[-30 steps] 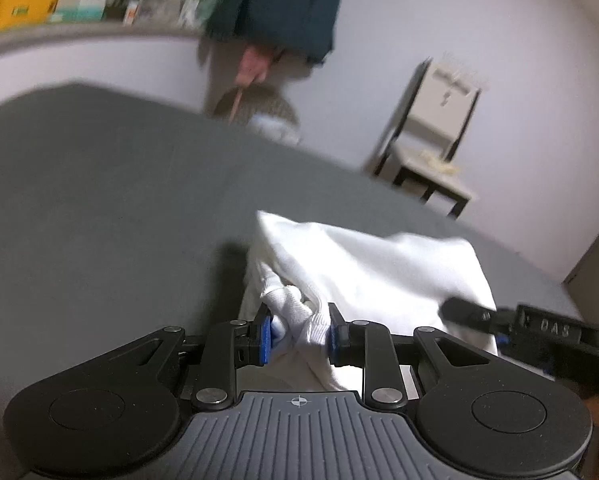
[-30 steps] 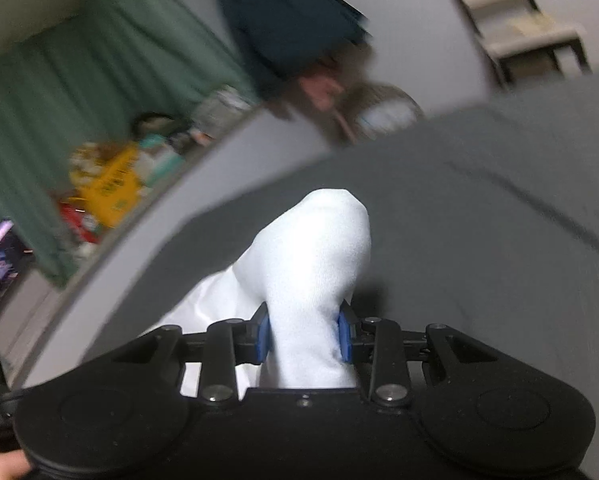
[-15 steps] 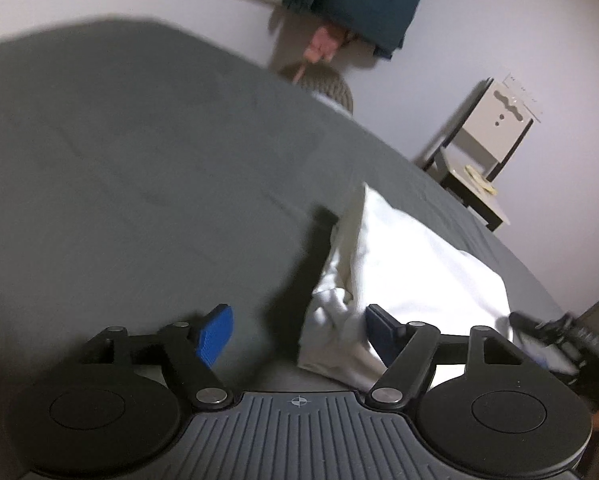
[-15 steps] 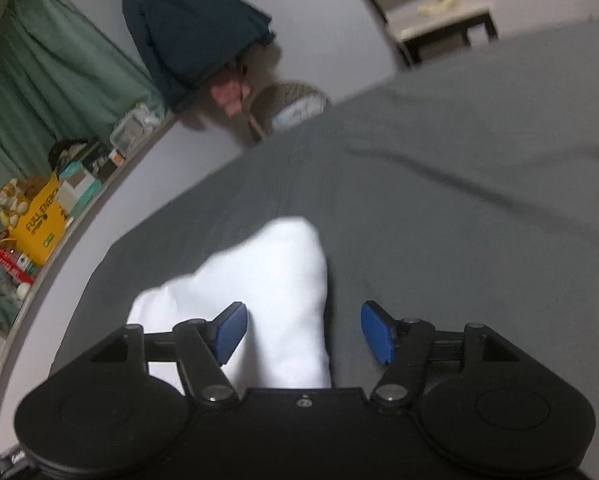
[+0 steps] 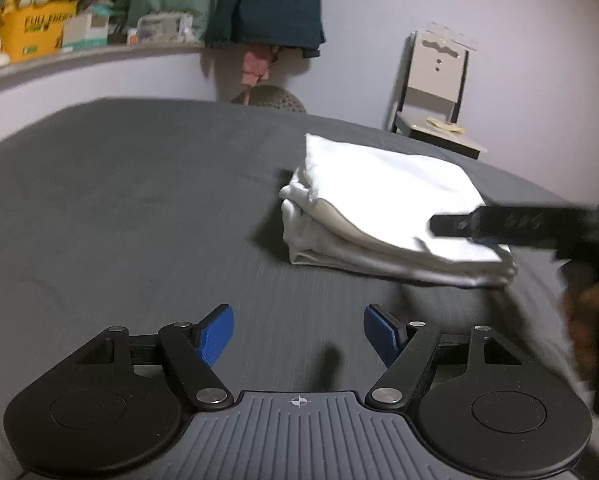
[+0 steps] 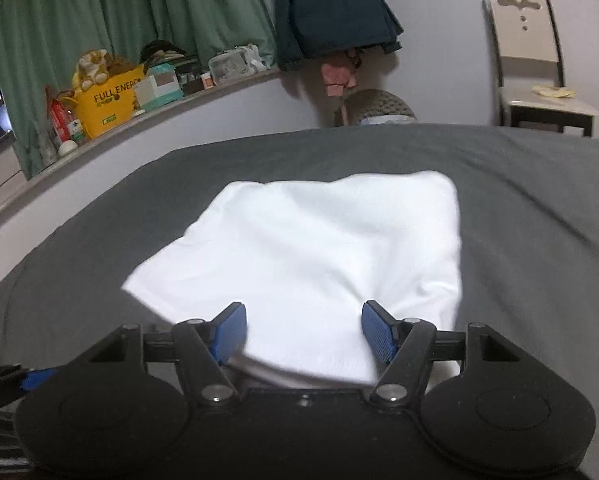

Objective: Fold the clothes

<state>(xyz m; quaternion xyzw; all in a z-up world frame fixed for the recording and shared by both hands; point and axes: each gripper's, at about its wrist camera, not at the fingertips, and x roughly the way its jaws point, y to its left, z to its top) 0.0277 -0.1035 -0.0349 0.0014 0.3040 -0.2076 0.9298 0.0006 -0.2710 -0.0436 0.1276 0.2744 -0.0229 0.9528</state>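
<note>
left gripper [image 5: 298,334] gapes empty; right gripper [image 6: 302,332] opening over folded white garment [image 6: 311,256], its near edge hidden.

surface: grey bed [image 6: 539,208] | on it: folded white garment [image 6: 319,248] (layered)

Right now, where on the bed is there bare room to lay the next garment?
The grey sheet is bare between the folded white garment and the wall ledge, and ahead of the left gripper. It is crowded where the right gripper overlaps the garment.
</note>
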